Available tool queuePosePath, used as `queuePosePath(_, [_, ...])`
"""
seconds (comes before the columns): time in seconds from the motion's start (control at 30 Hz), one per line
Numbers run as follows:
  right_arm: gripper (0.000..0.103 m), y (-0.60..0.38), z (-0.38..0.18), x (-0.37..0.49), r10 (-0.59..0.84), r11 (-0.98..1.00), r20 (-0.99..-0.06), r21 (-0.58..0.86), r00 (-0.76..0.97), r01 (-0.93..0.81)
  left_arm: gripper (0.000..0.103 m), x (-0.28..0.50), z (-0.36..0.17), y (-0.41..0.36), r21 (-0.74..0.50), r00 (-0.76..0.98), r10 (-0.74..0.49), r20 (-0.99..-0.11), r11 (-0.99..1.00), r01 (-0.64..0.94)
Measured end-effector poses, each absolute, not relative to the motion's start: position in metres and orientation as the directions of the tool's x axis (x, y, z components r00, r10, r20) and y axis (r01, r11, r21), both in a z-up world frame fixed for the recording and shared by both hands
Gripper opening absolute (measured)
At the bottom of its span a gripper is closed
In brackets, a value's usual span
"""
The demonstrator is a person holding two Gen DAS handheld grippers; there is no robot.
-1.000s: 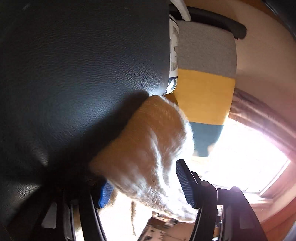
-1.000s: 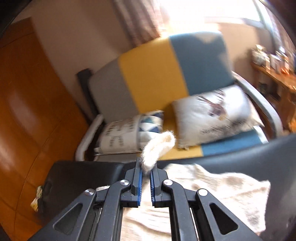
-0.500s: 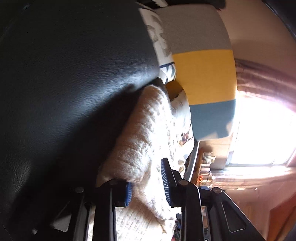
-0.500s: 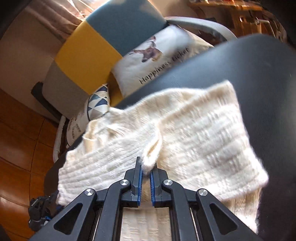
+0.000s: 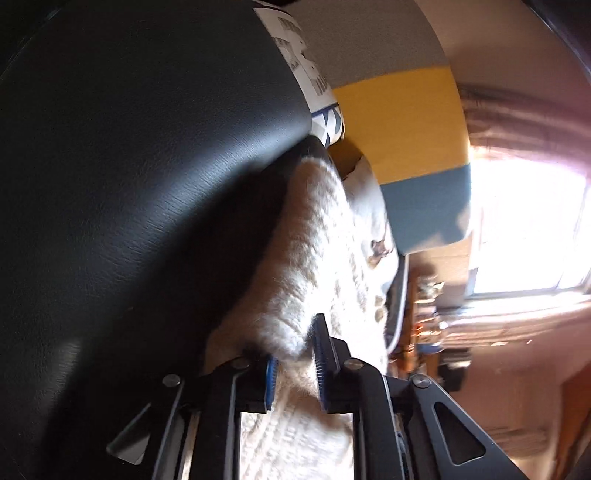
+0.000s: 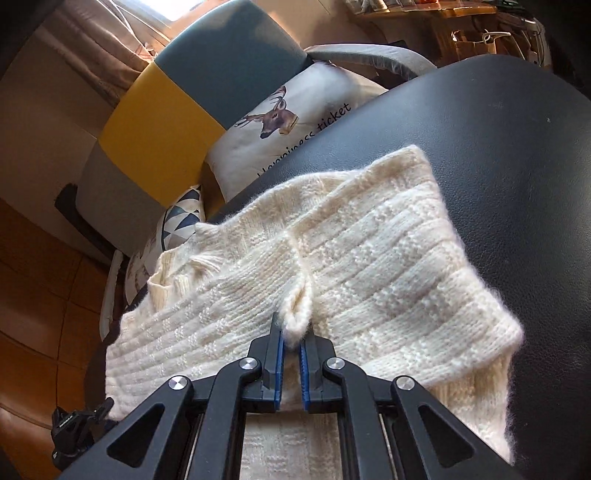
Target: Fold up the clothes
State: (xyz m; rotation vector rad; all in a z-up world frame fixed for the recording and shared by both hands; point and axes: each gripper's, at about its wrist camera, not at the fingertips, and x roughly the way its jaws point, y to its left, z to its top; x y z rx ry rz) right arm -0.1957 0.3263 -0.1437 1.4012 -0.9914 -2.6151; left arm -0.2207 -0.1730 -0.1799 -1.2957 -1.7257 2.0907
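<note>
A cream knitted sweater (image 6: 369, 258) lies folded over on a black leather surface (image 6: 517, 147). My right gripper (image 6: 291, 332) is shut on a small pinch of its knit at the near edge of the top layer. In the left wrist view the same sweater (image 5: 314, 240) runs away from me as a thick fluffy fold beside the black leather surface (image 5: 147, 184). My left gripper (image 5: 295, 343) is shut on that fold, which fills the space between the blue pads (image 5: 321, 362). More knit lies beneath both grippers.
Behind the surface stands an armchair (image 6: 166, 110) with a grey, yellow and blue back. It holds a deer pillow (image 6: 288, 122) and a triangle-pattern pillow (image 6: 181, 221). A cluttered wooden shelf (image 6: 443, 11) is at far right, a bright window (image 5: 528, 229) beyond, and a black clamp (image 6: 70, 421) at lower left.
My right gripper came down with the held knit, laying the top layer flat over the sweater. The left jaws narrowed from wide apart onto the fold.
</note>
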Motion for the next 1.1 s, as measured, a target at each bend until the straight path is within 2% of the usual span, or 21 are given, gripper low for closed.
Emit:
queuePosePath(0.13, [0.008,0.327,-0.148,-0.196,-0.323,-0.786,-0.749,0.552,-0.579,-0.277,0.028,-0.206,-0.179,-0.193,-0.867,-0.638,0.590,-0.495,-0.290,0.405])
queuePosePath(0.2, [0.015,0.333,-0.148,-0.194,-0.355,-0.755,-0.738,0.589,-0.574,-0.289,0.027,-0.198,-0.176,-0.202,-0.866,-0.649,0.575,-0.498,-0.283,0.412])
queuePosePath(0.3, [0.021,0.338,-0.135,-0.187,-0.319,-0.772,-0.750,0.561,-0.580,-0.300,0.028,-0.186,-0.175,-0.220,-0.864,-0.672,0.547,-0.500,-0.267,0.426])
queuePosePath(0.43, [0.023,0.333,-0.102,-0.174,-0.221,-0.838,-0.751,0.473,-0.623,-0.273,0.040,-0.183,-0.180,-0.231,-0.860,-0.674,0.541,-0.503,-0.237,0.452])
queuePosePath(0.63, [0.023,0.284,-0.081,-0.194,-0.262,-0.906,-0.752,0.408,-0.605,-0.115,0.057,-0.206,-0.182,-0.218,-0.850,-0.618,0.588,-0.521,-0.295,0.436])
queuePosePath(0.7, [0.023,0.269,-0.087,-0.204,-0.260,-0.922,-0.770,0.378,-0.583,-0.088,0.057,-0.214,-0.180,-0.213,-0.846,-0.602,0.597,-0.531,-0.338,0.412])
queuePosePath(0.73, [0.023,0.261,-0.091,-0.208,-0.258,-0.928,-0.779,0.363,-0.572,-0.077,0.053,-0.220,-0.177,-0.208,-0.836,-0.590,0.592,-0.548,-0.383,0.392])
queuePosePath(0.77, [0.023,0.257,-0.097,-0.212,-0.250,-0.934,-0.790,0.349,-0.560,-0.076,0.022,-0.225,-0.173,-0.204,-0.822,-0.578,0.585,-0.568,-0.432,0.370])
queuePosePath(0.8, [0.023,0.256,-0.107,-0.215,-0.216,-0.946,-0.816,0.312,-0.537,-0.093,0.013,-0.228,-0.170,-0.201,-0.803,-0.570,0.571,-0.591,-0.481,0.352])
queuePosePath(0.87, [0.020,0.255,-0.132,-0.220,-0.144,-0.964,-0.862,0.234,-0.485,-0.130,0.013,-0.227,-0.165,-0.200,-0.735,-0.562,0.500,-0.659,-0.586,0.341])
queuePosePath(0.97, [0.019,0.260,-0.139,-0.210,-0.159,-0.960,-0.829,0.257,-0.536,-0.113,0.015,-0.224,-0.166,-0.204,-0.702,-0.540,0.487,-0.687,-0.637,0.318])
queuePosePath(1.1, [0.019,0.255,-0.138,-0.205,-0.156,-0.971,-0.820,0.231,-0.551,-0.068,0.023,-0.212,-0.157,-0.232,-0.739,-0.584,0.492,-0.646,-0.597,0.314])
